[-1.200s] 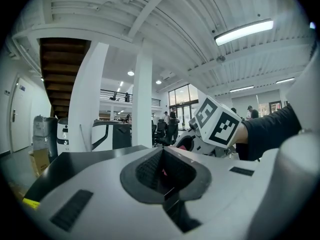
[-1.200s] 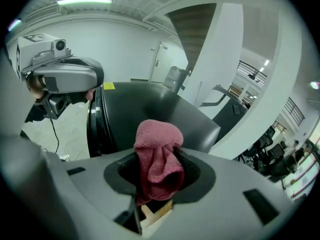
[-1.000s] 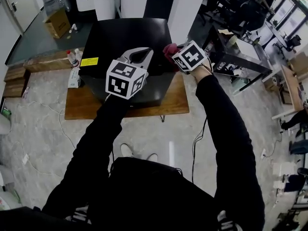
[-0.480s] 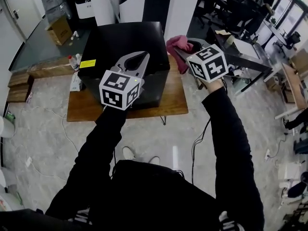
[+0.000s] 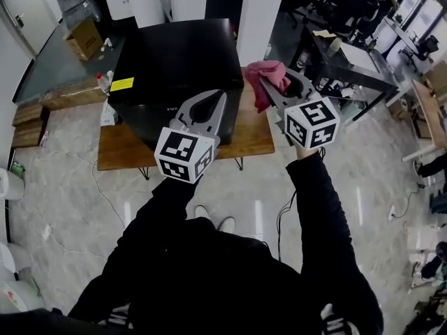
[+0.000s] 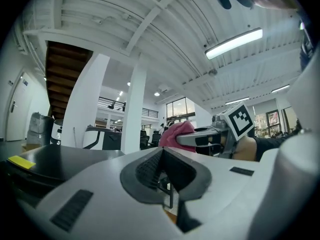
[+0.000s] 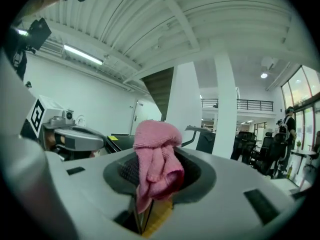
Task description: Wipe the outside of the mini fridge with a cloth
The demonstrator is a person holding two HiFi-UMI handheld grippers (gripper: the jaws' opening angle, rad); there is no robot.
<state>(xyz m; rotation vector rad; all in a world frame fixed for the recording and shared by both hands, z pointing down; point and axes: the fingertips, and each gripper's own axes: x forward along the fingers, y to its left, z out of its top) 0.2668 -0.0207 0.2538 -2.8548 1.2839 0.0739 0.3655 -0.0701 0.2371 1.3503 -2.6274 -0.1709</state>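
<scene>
The right gripper [image 5: 269,88] is being held further right than a second ago, drawn off the top edge of the mini fridge [image 5: 174,54]. A pink cloth [image 5: 269,74] is being clamped between its jaws, bunched, just beside the fridge's right side, over the low wooden platform [image 5: 248,135] on which the fridge is being carried. The left gripper [image 5: 209,102] is being held over the fridge's front edge, jaws closed on nothing. A white pillar [image 5: 260,12] is being noted close behind the cloth, and a dark desk [image 5: 349,65] to its right.

On low table [image 5: 119,153], mini fridge [image 5: 174,54]; cloth [image 5: 266,76] right of it.
</scene>
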